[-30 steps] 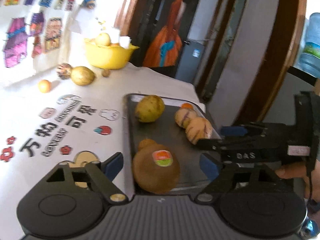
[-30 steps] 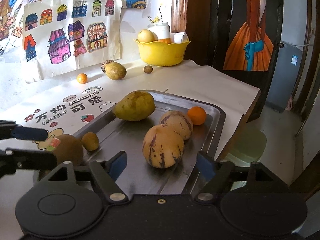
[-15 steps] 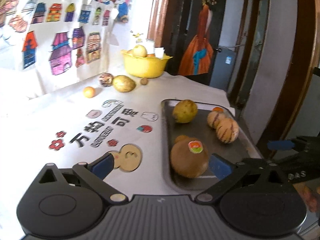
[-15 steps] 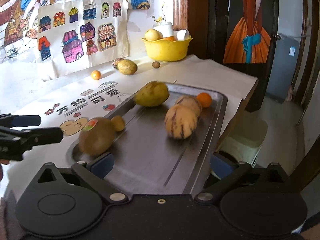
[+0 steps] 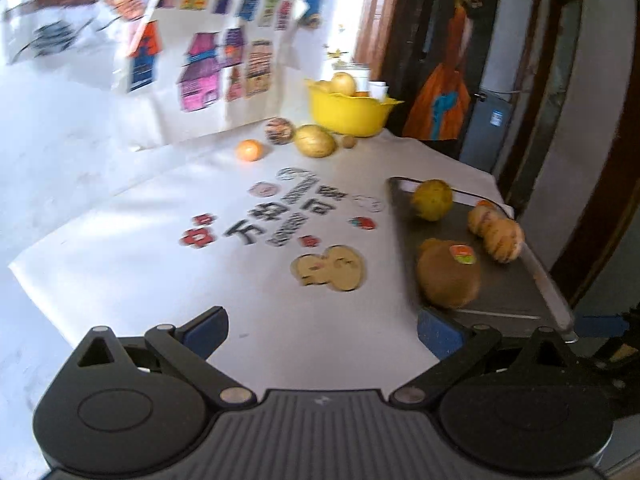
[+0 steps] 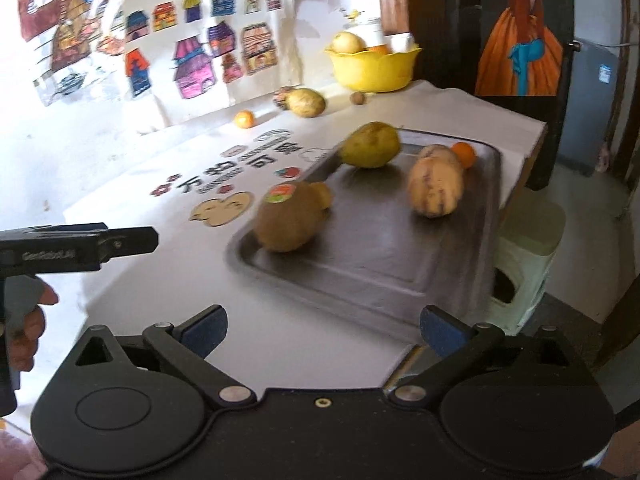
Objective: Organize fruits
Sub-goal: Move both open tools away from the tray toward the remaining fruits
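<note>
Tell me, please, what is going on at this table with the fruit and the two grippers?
A person is sorting fruit with a handheld gripper in each hand. Both the left gripper and the right gripper are open and empty, their jaws having just opened. The metal tray holds a stickered brown fruit, a yellow-green fruit, striped fruits and a small orange. More fruit lies by the yellow bowl.

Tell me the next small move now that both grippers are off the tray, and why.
Probably reach the left gripper toward the small orange lying loose on the table cloth. Both the left and the right gripper are open with nothing between the jaws, several fruits already sit on the metal tray, and others remain by the yellow bowl.
</note>
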The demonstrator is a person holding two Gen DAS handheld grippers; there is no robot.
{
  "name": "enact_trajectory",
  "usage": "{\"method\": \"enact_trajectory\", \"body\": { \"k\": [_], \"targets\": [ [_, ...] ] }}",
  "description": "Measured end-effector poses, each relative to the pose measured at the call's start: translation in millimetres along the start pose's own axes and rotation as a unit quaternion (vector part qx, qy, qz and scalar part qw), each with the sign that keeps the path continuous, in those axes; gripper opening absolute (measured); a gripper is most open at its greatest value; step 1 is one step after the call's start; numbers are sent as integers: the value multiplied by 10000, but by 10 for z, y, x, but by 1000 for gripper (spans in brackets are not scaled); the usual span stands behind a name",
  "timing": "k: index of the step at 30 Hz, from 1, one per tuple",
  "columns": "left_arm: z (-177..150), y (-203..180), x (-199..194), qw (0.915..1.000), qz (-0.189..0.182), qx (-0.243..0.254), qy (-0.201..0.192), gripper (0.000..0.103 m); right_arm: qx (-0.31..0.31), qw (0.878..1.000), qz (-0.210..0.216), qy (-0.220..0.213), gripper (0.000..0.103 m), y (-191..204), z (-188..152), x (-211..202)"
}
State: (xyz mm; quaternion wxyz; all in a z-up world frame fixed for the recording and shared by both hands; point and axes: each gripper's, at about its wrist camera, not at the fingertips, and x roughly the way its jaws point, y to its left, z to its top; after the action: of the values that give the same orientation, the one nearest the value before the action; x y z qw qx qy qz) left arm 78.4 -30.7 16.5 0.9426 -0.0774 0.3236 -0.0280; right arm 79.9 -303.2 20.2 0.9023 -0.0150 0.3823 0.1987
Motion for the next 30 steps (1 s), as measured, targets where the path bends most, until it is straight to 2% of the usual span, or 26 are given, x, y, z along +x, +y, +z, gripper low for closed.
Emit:
{"method": "enact_trajectory", "body": {
  "k": [5,11,19,24,30],
  "targets": [
    [-18,275,-78,9994,227,-278,1,103,-128,9990,393,148,102,253,44,27],
    [11,462,-186,9985,529,-27,-130,103,-472,9954,816,170,102,597,157,78],
    [147,644,-164,9978,636,94,-158,103,-839,9895,1176,23,102,880,438,196],
    [319,764,39,9973,692,238,-65,103,-1105,9866,1197,-33,102,931,690,318],
    [645,826,346,9959,633,641,-86,103,-1426,9834,1070,-346,102,813,1241,414]
  ]
}}
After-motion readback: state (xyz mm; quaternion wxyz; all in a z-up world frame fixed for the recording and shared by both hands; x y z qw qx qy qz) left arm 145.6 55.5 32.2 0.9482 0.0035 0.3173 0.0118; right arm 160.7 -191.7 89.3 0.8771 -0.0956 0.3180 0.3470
